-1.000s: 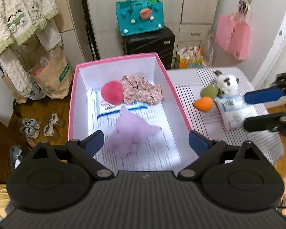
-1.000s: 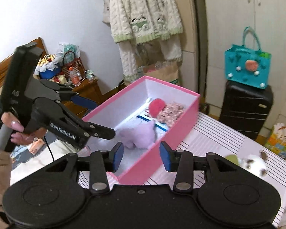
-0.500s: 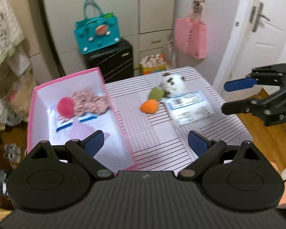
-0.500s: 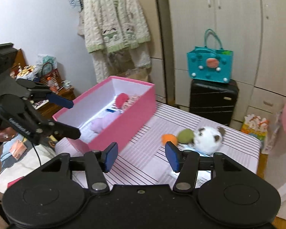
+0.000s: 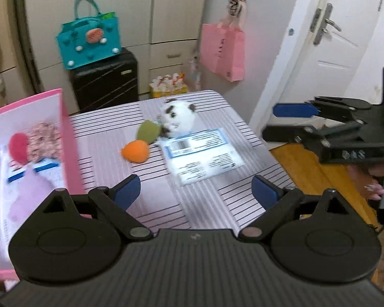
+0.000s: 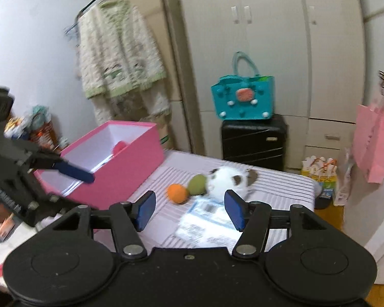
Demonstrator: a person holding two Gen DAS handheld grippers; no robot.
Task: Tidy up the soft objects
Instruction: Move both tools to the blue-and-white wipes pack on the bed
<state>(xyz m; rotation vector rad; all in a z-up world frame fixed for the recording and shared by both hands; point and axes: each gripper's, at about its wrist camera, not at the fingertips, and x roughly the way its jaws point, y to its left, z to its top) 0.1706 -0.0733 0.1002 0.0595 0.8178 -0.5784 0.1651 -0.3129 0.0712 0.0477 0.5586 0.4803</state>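
Both grippers empty: left gripper (image 5: pixel 195 192) jaws spread, right gripper (image 6: pixel 190 209) jaws opening; plush carrot (image 6: pixel 177 193) ahead, untouched.

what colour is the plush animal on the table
White with dark brown patches, the plush animal shows best in the left wrist view.

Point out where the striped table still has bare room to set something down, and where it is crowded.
Bare striped cloth lies between the pink box and the orange toy, and along the near edge below the white packet. The far middle is crowded: orange toy, green toy, plush animal and packet sit bunched together. Inside the box, only the near floor past the purple plush looks free.
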